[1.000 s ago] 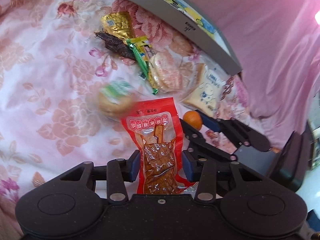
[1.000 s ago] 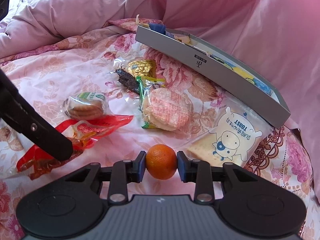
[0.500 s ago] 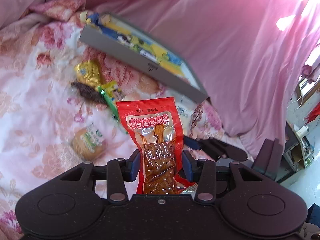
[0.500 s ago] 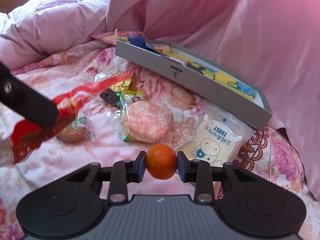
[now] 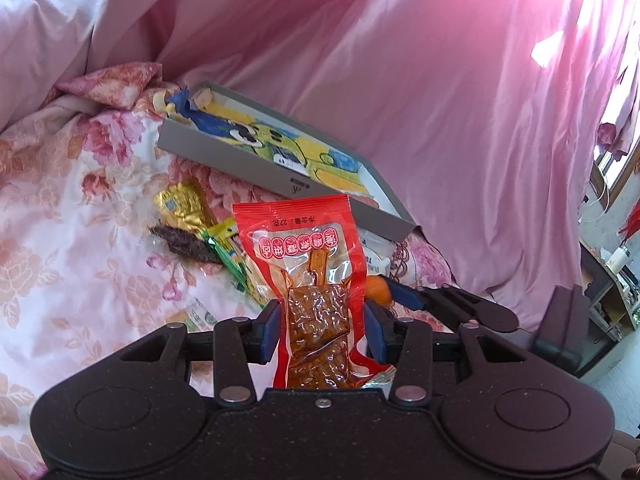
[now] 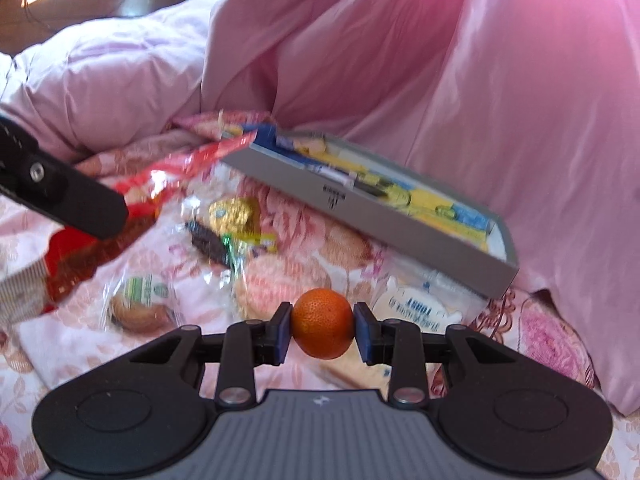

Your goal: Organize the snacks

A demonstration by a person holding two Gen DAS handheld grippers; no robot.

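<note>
My left gripper [image 5: 322,334] is shut on a red snack packet [image 5: 308,264] with brown dried tofu inside, held upright above the floral bedspread. My right gripper [image 6: 322,330] is shut on a small orange [image 6: 322,323], lifted off the bed. A shallow grey box [image 6: 360,210] [image 5: 260,166] with a yellow-and-blue picture inside lies tilted beyond both, against the pink quilt. In the left wrist view the orange [image 5: 378,289] and the right gripper's fingers [image 5: 404,294] show to the right of the packet. The packet [image 6: 132,216] crosses the left of the right wrist view.
On the bedspread lie a gold packet [image 6: 232,212], a dark strip snack [image 6: 206,242], a green-edged packet [image 5: 224,242], a round pink rice cracker [image 6: 280,282], a wrapped biscuit [image 6: 138,304] and a toast bag [image 6: 420,310]. Pink quilt [image 5: 400,80] rises behind the box.
Both grippers have risen and tipped up with their loads. The grey box now sits lower and nearer the middle of both views, and more of the pink quilt shows.
</note>
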